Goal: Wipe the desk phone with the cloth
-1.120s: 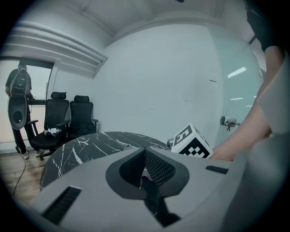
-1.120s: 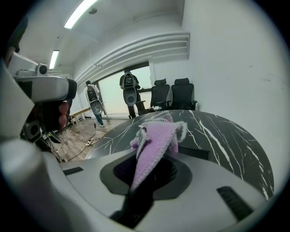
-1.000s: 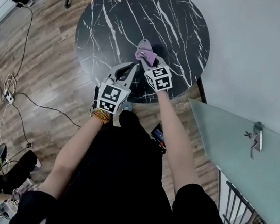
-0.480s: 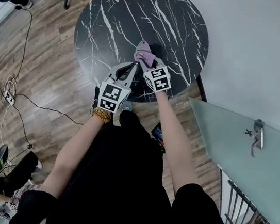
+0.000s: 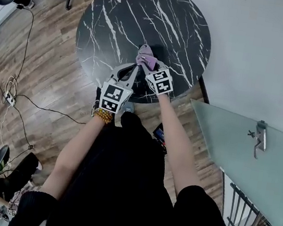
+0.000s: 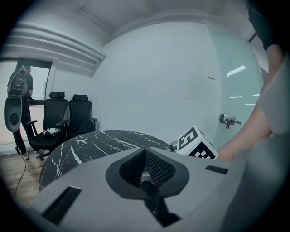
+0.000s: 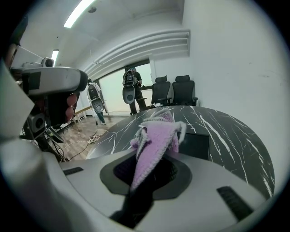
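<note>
Cloth (image 7: 156,140) is up and ready: a purple bunch pinched in the right gripper (image 7: 149,174), jaws clamped on its lower fold so the free end fans out ahead as a wiping face. In the head view that gripper reaches over the near part of the round black marble table (image 5: 119,17), cloth tip leading. Just beyond the cloth lies a dark flat slab, by the look of it the desk phone (image 7: 195,145), though no detail can be made out. The left gripper (image 6: 145,156) sits alongside, jaws together with nothing between them, parked by the table's near edge, probably spare for steadying the phone should it slide. The wiping looks close at hand, but whether cloth and phone touch is unclear.
</note>
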Motion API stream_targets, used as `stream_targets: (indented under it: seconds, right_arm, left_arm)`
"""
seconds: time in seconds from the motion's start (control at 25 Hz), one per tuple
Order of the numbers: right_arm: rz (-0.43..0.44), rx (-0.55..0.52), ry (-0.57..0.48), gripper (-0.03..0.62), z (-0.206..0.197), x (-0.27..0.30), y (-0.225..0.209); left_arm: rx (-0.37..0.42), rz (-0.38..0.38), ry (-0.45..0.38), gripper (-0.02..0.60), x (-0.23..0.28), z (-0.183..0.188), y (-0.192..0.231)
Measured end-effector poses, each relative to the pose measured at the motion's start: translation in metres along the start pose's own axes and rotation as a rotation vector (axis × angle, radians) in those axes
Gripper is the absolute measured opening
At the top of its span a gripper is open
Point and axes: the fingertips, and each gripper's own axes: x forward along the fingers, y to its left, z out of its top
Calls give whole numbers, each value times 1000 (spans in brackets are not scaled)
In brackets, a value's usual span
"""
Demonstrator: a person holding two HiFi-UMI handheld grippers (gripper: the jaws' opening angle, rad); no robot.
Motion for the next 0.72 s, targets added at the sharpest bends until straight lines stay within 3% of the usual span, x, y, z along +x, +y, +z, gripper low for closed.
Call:
stream_targets:
  seconds: [0.72]
  right_arm:
    - [71, 17, 94, 78, -33, -10, 15]
  left_arm:
    - [-12, -13, 8, 14, -6, -11, -12]
